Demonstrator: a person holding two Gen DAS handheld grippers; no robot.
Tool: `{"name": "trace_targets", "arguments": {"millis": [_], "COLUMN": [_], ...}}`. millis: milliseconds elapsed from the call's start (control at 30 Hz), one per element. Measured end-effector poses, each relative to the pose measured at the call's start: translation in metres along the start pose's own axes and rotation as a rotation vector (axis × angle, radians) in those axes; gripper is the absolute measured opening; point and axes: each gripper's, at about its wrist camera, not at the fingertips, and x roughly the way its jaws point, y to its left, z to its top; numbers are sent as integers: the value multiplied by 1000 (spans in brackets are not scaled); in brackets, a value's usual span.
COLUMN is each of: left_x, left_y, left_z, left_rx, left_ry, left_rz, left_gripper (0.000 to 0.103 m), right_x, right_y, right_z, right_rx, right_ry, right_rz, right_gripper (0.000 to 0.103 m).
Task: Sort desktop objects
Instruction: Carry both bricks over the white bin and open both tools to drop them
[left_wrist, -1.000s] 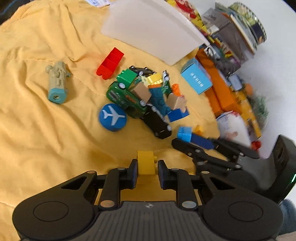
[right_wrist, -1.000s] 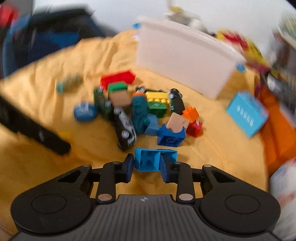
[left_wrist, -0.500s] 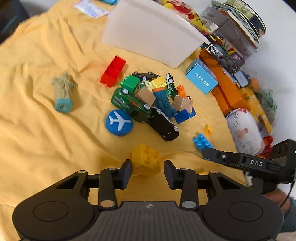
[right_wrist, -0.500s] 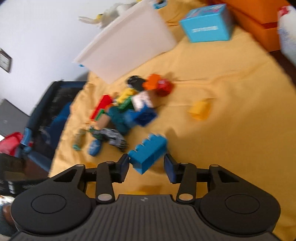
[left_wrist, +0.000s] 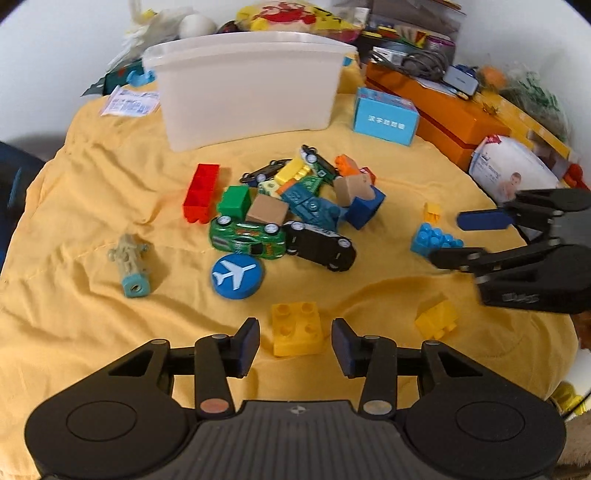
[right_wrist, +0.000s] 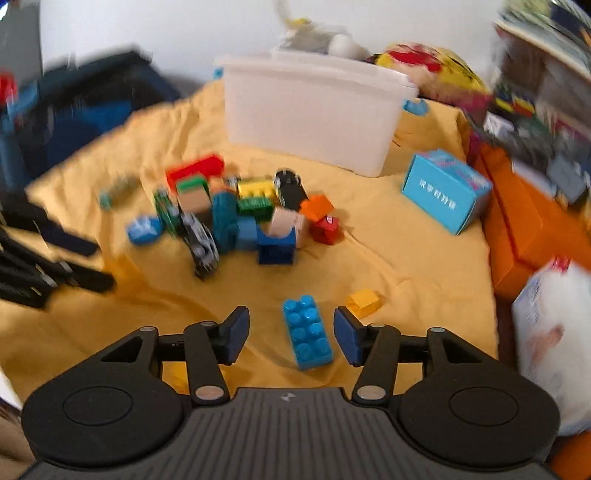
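1. Yellow cloth (left_wrist: 92, 325) covers the whole table, all bumpy and wrinkled.
2. Closest in the left view, the left gripper (left_wrist: 294, 341) is opening. The yellow brick (left_wrist: 297, 328) sits on the cloth between its pads, and they do not touch it. A second ago the pads were squeezing that brick, so it has just been put down.
3. Same story on the right: the right gripper (right_wrist: 291, 336) is opening over the blue brick (right_wrist: 307, 332), which lies flat on the cloth with gaps on both sides. It was pinched a second ago too.
4. I think this means both bricks are now set apart from the pile, each in its own spot.
5. Both grippers tip down toward the cloth.
6. Farther off, the toy pile (left_wrist: 295, 206) of cars and blocks is still mixed up, with a blue plane disc (left_wrist: 237, 275) beside it.
7. At the back stands the white tub (left_wrist: 247, 85).
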Motion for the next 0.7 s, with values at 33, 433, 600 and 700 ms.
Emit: {"name": "trace_targets", "arguments": {"millis": [33, 433, 600, 700], "left_x": [2, -2, -26, -34], "left_y": [-2, 2, 13, 22], "left_z": [1, 13, 78, 128], "left_rx": [5, 5, 69, 74], "left_ry": [1, -42, -188, -261], "left_rz": [7, -12, 28, 71], "left_gripper": [47, 35, 35, 35], "right_x": [6, 12, -2, -4], "right_y": [4, -7, -19, -32], "right_z": [0, 4, 48, 88], "right_rx": [-25, 33, -5, -22], "right_ry": [13, 67, -60, -141], "right_rz": [-37, 48, 20, -2], "right_gripper": [55, 27, 27, 27]}}
